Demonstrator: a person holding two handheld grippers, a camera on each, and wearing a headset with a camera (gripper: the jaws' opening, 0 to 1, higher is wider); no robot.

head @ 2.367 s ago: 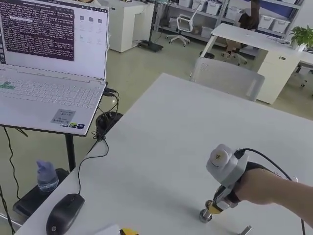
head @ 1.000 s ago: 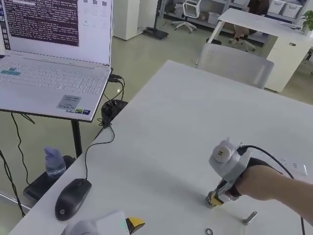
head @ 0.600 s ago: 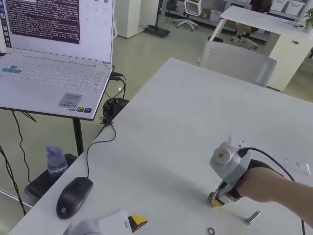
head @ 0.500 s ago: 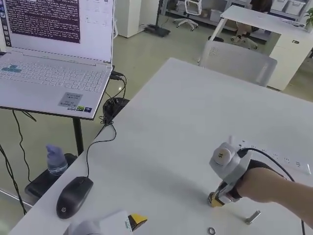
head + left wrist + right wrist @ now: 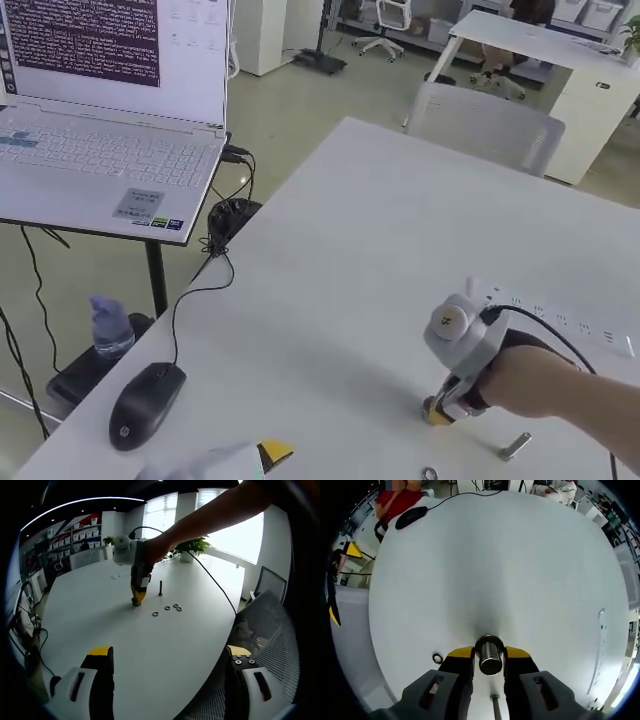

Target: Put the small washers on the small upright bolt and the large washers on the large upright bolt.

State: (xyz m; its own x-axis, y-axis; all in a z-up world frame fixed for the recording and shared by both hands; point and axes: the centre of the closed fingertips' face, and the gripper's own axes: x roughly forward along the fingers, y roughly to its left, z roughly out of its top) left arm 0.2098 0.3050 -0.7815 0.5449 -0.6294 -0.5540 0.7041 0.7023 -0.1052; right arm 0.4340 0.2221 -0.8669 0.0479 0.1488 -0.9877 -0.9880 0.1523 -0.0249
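Hardly anything on the table (image 5: 380, 230) is changing since half a second ago: the right gripper (image 5: 437, 410) is staying planted on the same spot, and the slight drift of the head view is our own head shifting. We are keeping its jaws clamped on the large bolt (image 5: 490, 661), which is standing on end on the table. As we judge it, we are steadying that bolt upright so that rings can be dropped over it. The left gripper (image 5: 170, 652) is hanging back by the table's edge, jaws spread wide with nothing between them, probably waiting to fetch. Taking the right gripper's tip as the centre of a clock in the head view, the small bolt (image 5: 515, 446) is standing just beside it at 4 o'clock. The left gripper is sitting at 8 o'clock, and four loose washers (image 5: 167, 608) are lying flat in a cluster near the bolts, one of them showing at 6 o'clock. None is sitting on either bolt as far as we can see, and they are too small for us to sort by size. A mouse (image 5: 147, 400) is lying well apart at 9 o'clock, a laptop (image 5: 100, 160) is standing off the table at 10 o'clock, and a power strip (image 5: 560, 318) is lying at 2 o'clock. We are judging that the clamped jaws are themselves blocking the large bolt's top, and that the small bolt so near is risking a knock.
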